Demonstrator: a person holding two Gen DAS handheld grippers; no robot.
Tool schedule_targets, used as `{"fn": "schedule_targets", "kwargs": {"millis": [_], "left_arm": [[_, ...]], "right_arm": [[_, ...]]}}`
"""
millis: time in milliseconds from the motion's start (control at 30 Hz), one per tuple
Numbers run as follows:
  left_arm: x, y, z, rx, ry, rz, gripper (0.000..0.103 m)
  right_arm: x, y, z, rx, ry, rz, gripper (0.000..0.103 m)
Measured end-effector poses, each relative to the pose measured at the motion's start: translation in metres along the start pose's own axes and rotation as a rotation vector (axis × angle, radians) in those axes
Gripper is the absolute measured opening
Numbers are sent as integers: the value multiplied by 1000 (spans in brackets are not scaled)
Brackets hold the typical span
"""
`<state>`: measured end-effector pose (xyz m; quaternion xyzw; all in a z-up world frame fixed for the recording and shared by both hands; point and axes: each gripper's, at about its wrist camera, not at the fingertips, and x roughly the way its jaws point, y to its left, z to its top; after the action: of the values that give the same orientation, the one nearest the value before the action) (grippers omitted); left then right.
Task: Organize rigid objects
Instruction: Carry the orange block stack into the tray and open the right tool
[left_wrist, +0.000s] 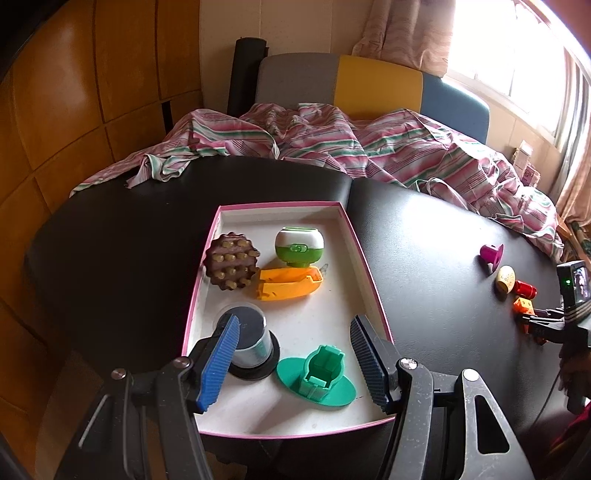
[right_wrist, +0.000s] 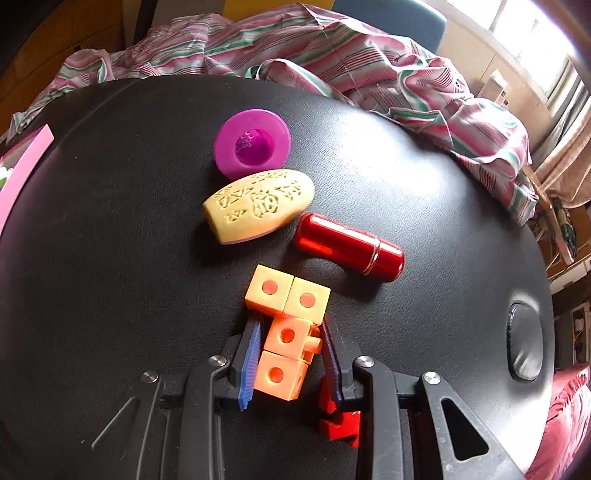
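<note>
Left wrist view looks down at a slant over a pink-edged white tray (left_wrist: 369, 258) on a black table (left_wrist: 129, 240), with the left gripper (left_wrist: 293, 360) hovering above the tray's near end, its blue-padded jaws standing well apart and holding nothing. Between those jaws lies a green stand (left_wrist: 317, 376), and just beside the left pad, at about 9 o'clock from the stand, is a clear-topped black jar (left_wrist: 247, 339). Farther up the tray, toward 12 o'clock, rest an orange shell-shaped piece (left_wrist: 288, 284), a green and white round gadget (left_wrist: 299, 245) and a brown studded massager (left_wrist: 231, 266). At 3 o'clock in this view the right gripper shows at the frame edge, beside the loose items. The right wrist view shows the right gripper (right_wrist: 291, 354) pointing steeply down at the table, its jaws drawn close and clamped on an orange linked-cube chain (right_wrist: 286, 332), whose two upper cubes fan out beyond the fingertips; red cubes (right_wrist: 340, 421) of what may be the same chain trail under the right finger. At 12 o'clock from the grip lie a red cylinder (right_wrist: 347, 245), a carved cream-coloured block (right_wrist: 258, 205) and a purple funnel-shaped cap (right_wrist: 253, 146), the block touching the cap. A striped cloth (right_wrist: 369, 62) is bunched along the table's far edge.
</note>
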<state>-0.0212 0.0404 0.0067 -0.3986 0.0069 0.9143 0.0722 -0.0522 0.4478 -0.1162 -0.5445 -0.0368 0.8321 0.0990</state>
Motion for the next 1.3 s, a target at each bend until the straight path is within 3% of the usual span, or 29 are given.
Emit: {"fn": "schedule_targets", "kwargs": {"millis": [400, 800, 1000, 1300], "left_arm": [[-2, 17, -2, -42, -2, 8, 64], [1, 31, -6, -72, 7, 13, 64], [2, 41, -8, -96, 6, 19, 64], [1, 62, -7, -136, -1, 45, 64]], "right_arm": [[-21, 66, 0, -23, 18, 177, 29], [-70, 146, 31, -49, -90, 413, 29], [-90, 191, 47, -48, -104, 541, 29], [-91, 261, 66, -69, -71, 592, 29]]}}
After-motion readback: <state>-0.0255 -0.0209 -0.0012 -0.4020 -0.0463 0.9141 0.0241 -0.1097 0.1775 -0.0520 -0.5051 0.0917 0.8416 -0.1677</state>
